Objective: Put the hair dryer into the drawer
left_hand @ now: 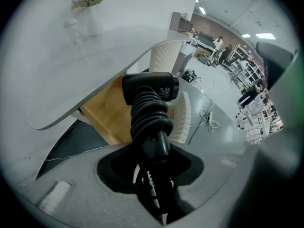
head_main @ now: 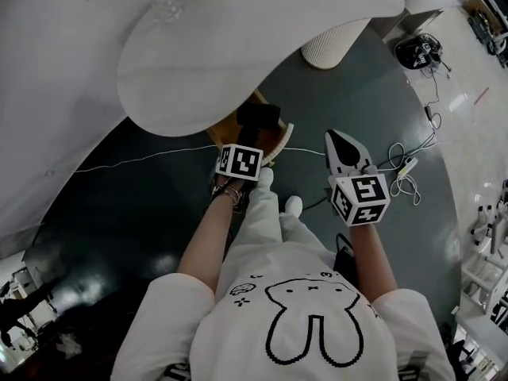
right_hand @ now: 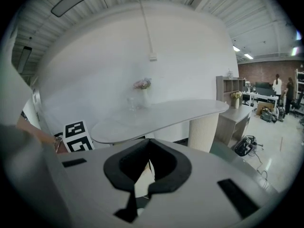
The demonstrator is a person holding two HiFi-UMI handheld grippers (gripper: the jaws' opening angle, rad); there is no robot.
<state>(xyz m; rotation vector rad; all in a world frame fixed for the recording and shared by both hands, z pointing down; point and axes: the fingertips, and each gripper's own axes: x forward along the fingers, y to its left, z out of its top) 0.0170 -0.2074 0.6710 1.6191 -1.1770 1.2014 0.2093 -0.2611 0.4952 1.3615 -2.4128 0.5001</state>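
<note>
Person: stood at the bottom of the head view in a white T-shirt (head_main: 309,324), both forearms reaching up the frame.
Right hand-held gripper (head_main: 338,138): right of centre, jaws drawn together with nothing between them, apart from the drawer.
Left hand-held gripper (head_main: 250,140): at the centre, pointed steeply down, jaws clamped on the hair dryer's handle.
Hair dryer (left_hand: 149,108): black, cord coiled round its handle, held over the open drawer at the centre of the head view; whether it touched the drawer could not be told.
Drawer (left_hand: 109,110): pale wood, open, sticking out from under the desk's edge.
Desk (head_main: 238,46): white, rounded top filling the upper middle of the head view.
Vase (left_hand: 78,30): clear glass with pink flowers, upright on the desk, upper left of the left gripper view.
Pedestal (head_main: 333,42): white, ribbed, under the desk's right end.
Floor (head_main: 373,94): dark grey, with a power strip (head_main: 405,169) and cables at the right.
</note>
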